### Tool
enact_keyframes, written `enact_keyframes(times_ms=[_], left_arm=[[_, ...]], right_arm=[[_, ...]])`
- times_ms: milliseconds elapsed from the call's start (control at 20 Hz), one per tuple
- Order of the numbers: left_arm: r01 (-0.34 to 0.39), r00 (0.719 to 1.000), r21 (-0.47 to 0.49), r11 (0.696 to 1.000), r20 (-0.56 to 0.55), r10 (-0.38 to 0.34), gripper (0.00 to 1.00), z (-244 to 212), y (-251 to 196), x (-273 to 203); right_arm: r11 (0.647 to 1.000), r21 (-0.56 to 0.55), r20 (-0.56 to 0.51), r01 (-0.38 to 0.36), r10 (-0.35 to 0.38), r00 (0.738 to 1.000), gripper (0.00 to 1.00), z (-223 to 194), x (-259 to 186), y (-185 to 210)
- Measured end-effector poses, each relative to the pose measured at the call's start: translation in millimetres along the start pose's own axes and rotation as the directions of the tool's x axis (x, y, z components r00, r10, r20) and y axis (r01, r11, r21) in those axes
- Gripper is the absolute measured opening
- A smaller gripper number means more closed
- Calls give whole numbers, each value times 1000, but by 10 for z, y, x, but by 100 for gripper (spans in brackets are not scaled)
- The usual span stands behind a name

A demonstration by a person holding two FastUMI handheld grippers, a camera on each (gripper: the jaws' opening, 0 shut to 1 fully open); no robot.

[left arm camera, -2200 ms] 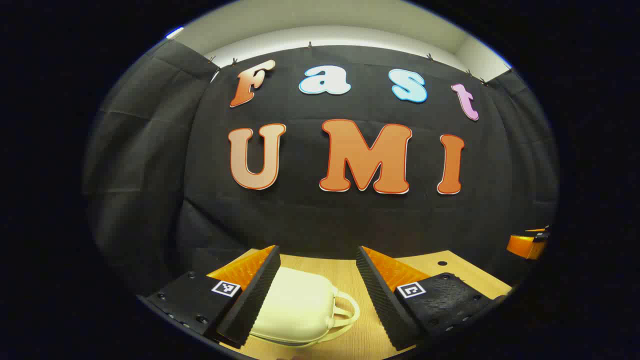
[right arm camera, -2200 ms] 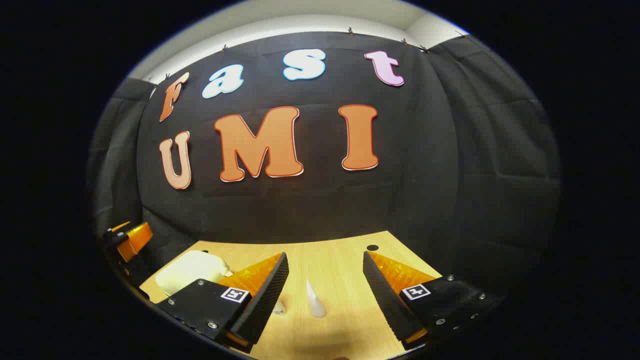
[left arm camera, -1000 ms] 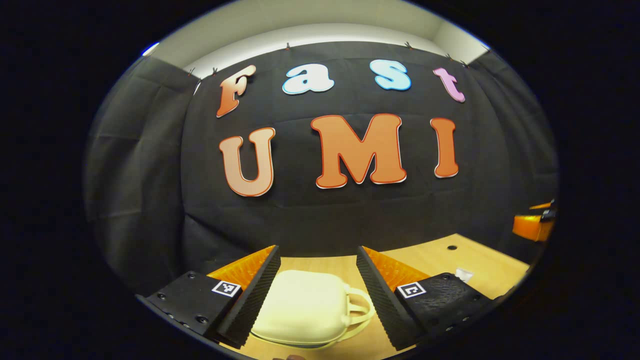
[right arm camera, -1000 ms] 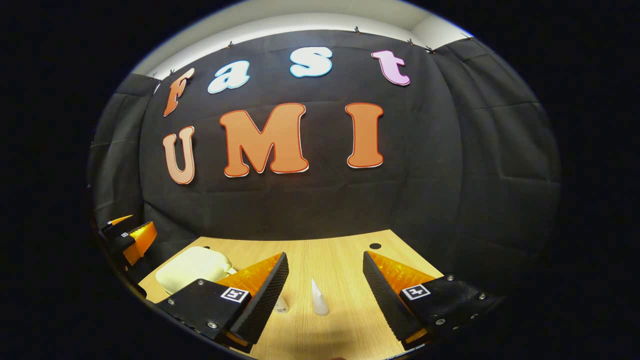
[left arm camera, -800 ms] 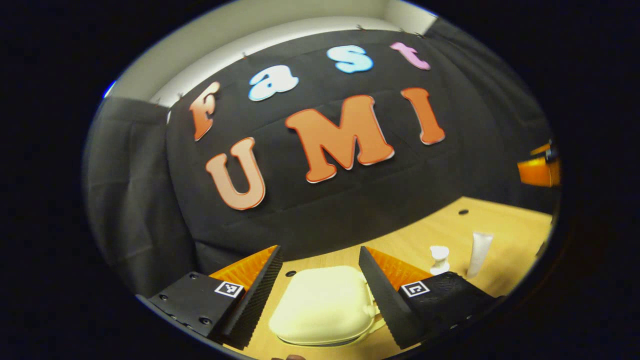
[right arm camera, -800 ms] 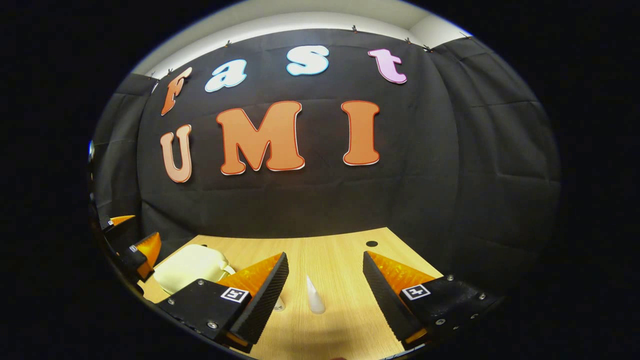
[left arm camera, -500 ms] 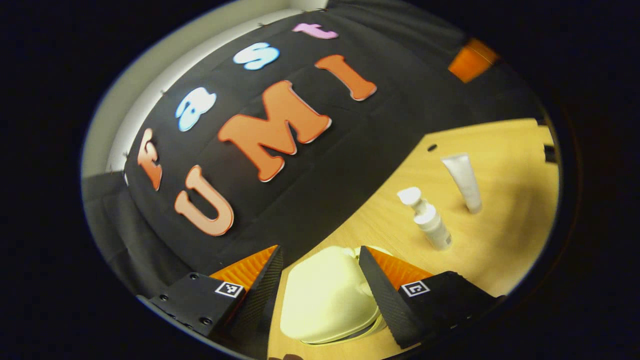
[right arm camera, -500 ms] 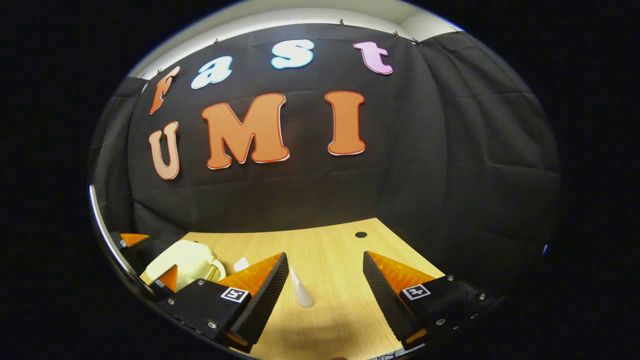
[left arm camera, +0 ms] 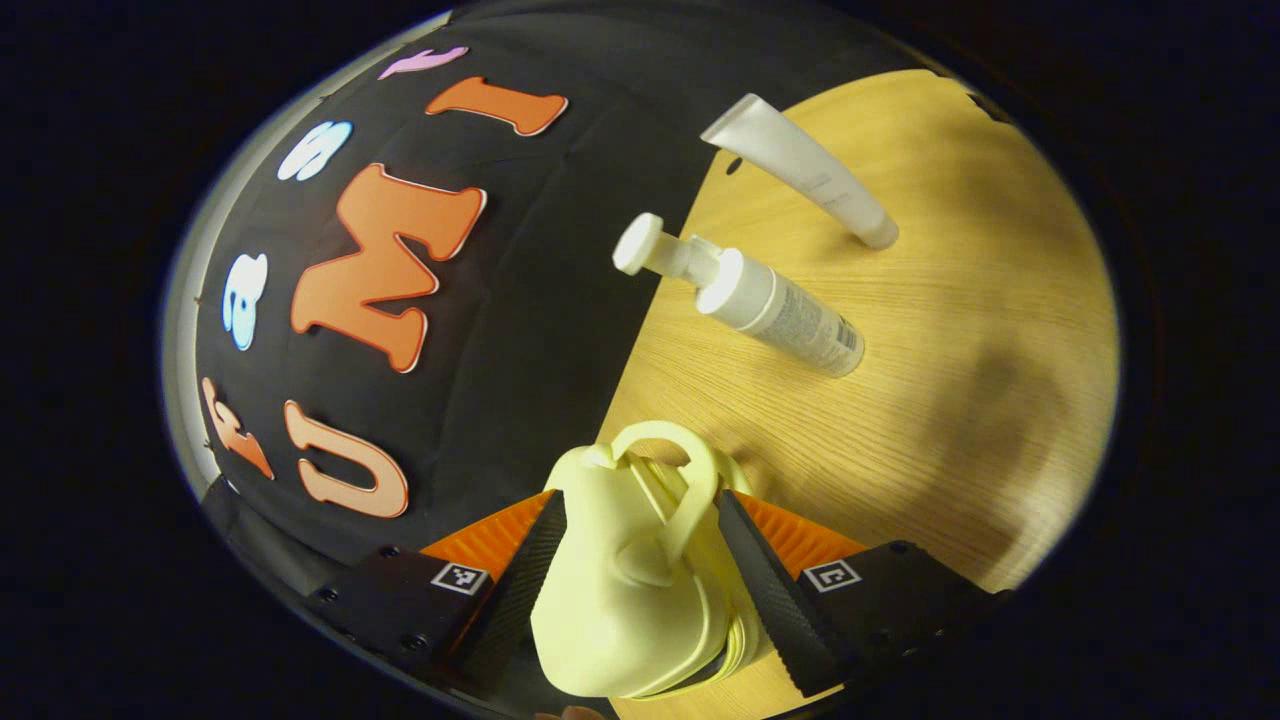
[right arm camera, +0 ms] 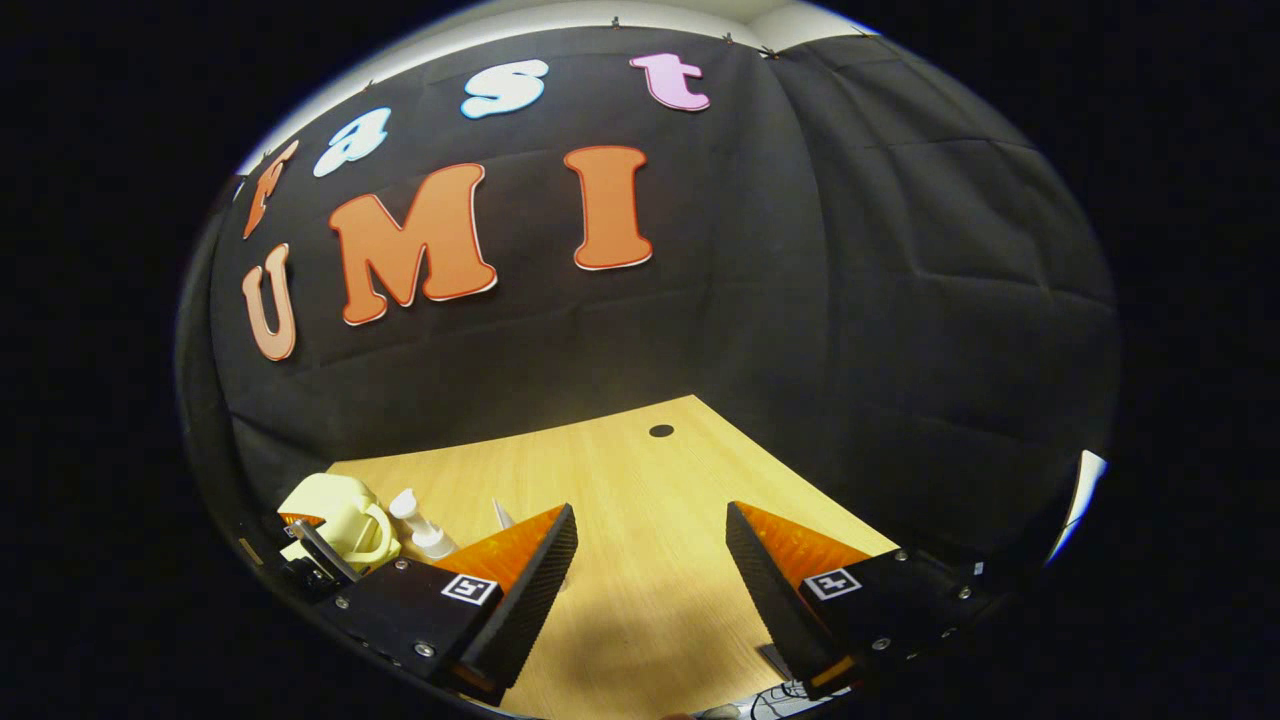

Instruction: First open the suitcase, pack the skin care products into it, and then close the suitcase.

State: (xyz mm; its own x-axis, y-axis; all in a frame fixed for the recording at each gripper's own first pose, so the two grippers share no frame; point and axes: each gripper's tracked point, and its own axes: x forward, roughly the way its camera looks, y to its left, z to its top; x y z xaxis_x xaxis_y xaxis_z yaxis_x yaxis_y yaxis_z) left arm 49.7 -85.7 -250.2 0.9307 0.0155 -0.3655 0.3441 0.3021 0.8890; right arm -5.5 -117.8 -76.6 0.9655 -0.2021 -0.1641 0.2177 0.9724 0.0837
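Note:
A small cream suitcase (left arm camera: 620, 580), lid down and handle facing me, fills the gap between the fingers of my left gripper (left arm camera: 637, 497). The jaws stand wide and the case touches both. In the right gripper view the suitcase (right arm camera: 335, 510) stands tipped on its edge at the far left, with the left gripper (right arm camera: 305, 555) at it. A white pump bottle (left arm camera: 770, 305) and a white tube (left arm camera: 800, 170) stand on the wooden table (left arm camera: 950, 400) beyond the case. My right gripper (right arm camera: 650, 510) hangs open over bare wood, with the pump bottle (right arm camera: 425, 525) and tube (right arm camera: 502, 515) to its left.
Black cloth walls close the table (right arm camera: 620, 480) at the back and on the right. A small round hole (right arm camera: 661, 430) sits in the wood near the back edge. Bare wood lies ahead of the right gripper.
My left gripper has rolled steeply and come in around the suitcase, which went from lying flat to standing on its edge. The right gripper drifted and turned right; its jaws kept their width.

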Motion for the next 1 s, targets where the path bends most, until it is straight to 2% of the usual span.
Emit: enact_keyframes(times_ms=[250, 450, 550, 650, 700, 750, 800, 900, 1000], left_arm=[[29, 998, 29, 999, -50, -28, 98, -66, -47, 188], [61, 996, 33, 998, -62, -59, 98, -51, -80, 263], [81, 995, 37, 996, -68, -79, 74, -42, -131, 288], [103, 991, 46, 994, -90, -98, 35, -39, -167, 312], [89, 994, 64, 994, -66, -85, 20, 9, -118, 287], [78, 996, 58, 995, -51, -75, 14, 49, -60, 266], [101, 993, 8, 995, -58, -100, 6, 39, -30, 249], [181, 979, -145, 973, -66, -192, 6, 38, 36, 191], [225, 968, -274, 935, -46, -246, 6, 83, 220, 134]], right_arm=[[999, 22, -31, 29, -28, 999, 96, -73, 50, -113], [1000, 19, -42, 24, -24, 999, 96, -105, 62, -39], [1000, 16, -46, 17, -16, 999, 96, -101, 61, 22], [1000, 16, -47, 13, -12, 999, 96, -86, 51, 69], [1000, 17, -46, 11, -10, 999, 96, -73, 42, 89], [1000, 18, -45, 9, -8, 999, 96, -63, 46, 115], [1000, 19, -43, 4, -3, 999, 96, -36, 47, 148], [1000, 13, -31, -8, 8, 999, 96, 35, 44, 229], [1000, 7, -12, -21, 21, 1000, 96, 138, 62, 321]])
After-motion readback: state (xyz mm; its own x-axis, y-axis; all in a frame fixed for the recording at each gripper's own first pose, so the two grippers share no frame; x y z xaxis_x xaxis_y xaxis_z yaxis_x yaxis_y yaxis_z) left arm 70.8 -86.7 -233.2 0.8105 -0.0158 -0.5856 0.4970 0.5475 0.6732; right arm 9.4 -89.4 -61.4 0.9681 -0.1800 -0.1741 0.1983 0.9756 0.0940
